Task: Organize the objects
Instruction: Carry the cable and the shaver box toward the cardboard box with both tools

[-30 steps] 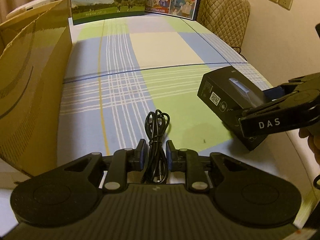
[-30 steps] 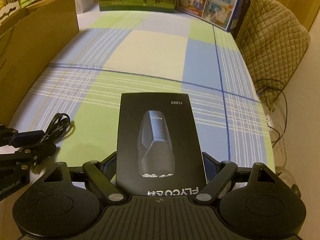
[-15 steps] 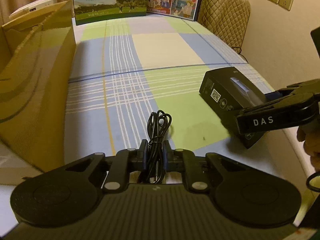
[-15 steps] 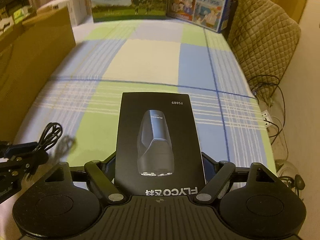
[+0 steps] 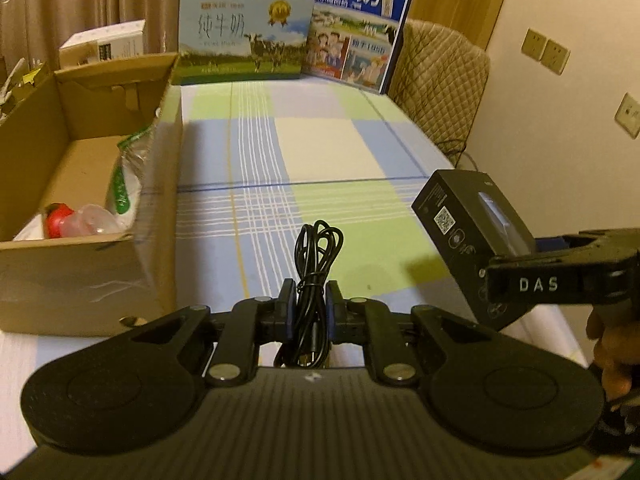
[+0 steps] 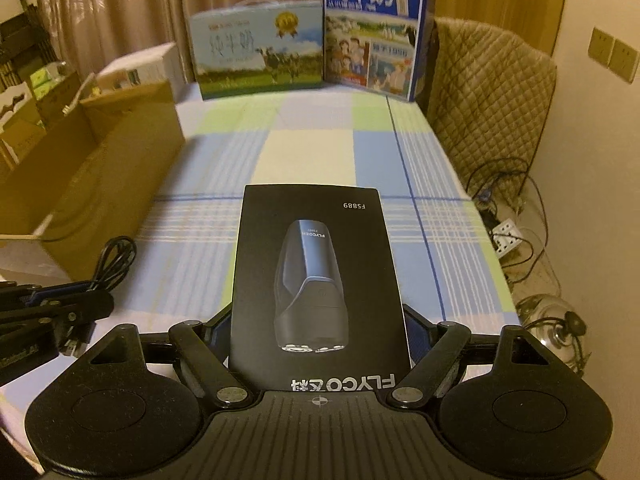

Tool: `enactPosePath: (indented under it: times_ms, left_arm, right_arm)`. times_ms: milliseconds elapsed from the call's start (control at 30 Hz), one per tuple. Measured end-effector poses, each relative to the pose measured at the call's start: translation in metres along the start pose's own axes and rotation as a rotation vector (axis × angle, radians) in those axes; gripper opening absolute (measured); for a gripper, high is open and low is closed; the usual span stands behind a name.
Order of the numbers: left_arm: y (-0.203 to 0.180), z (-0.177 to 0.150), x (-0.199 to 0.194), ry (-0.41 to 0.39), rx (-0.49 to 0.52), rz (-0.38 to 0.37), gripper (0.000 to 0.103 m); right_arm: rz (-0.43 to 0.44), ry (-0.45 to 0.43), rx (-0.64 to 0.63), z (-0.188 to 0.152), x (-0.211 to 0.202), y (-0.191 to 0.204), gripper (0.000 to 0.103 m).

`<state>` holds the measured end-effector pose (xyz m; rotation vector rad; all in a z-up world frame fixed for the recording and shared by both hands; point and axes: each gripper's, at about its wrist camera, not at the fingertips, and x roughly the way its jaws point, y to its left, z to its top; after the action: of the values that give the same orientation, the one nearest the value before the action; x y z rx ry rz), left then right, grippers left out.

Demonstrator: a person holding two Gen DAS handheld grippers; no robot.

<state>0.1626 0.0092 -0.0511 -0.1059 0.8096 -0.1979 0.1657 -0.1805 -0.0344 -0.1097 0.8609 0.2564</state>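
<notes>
My left gripper (image 5: 310, 307) is shut on a coiled black cable (image 5: 318, 254), held up off the checked tablecloth (image 5: 280, 152). My right gripper (image 6: 320, 340) is shut on a black shaver box (image 6: 316, 280), printed with a shaver picture, its jaws wide across the box's sides. In the left wrist view the same shaver box (image 5: 468, 220) hangs at the right in the right gripper (image 5: 560, 276). In the right wrist view the cable (image 6: 114, 256) and left gripper (image 6: 52, 300) show at the left edge.
An open cardboard box (image 5: 92, 248) stands at the left, holding a plastic bag (image 5: 126, 184) and a red-capped item (image 5: 60, 218). Two milk cartons (image 5: 244, 46) (image 5: 356, 48) stand at the table's far end. A quilted chair (image 5: 440, 80) and floor cables (image 6: 516, 232) lie right.
Both grippers have risen with their loads, so the cardboard box's inside has come into the left view. The left jaws closed fully on the cable.
</notes>
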Motion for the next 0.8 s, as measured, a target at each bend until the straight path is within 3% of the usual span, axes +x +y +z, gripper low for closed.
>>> enactPosePath:
  times_ms: [367, 800]
  left_arm:
    - [0.008, -0.011, -0.061, -0.046, -0.045, -0.001, 0.011]
    - [0.011, -0.019, -0.090, -0.074, -0.051, 0.013, 0.011]
  right_arm:
    - [0.027, -0.044, -0.029, -0.011, -0.051, 0.027, 0.078]
    - [0.046, -0.063, -0.041, -0.016, -0.064, 0.038, 0.078]
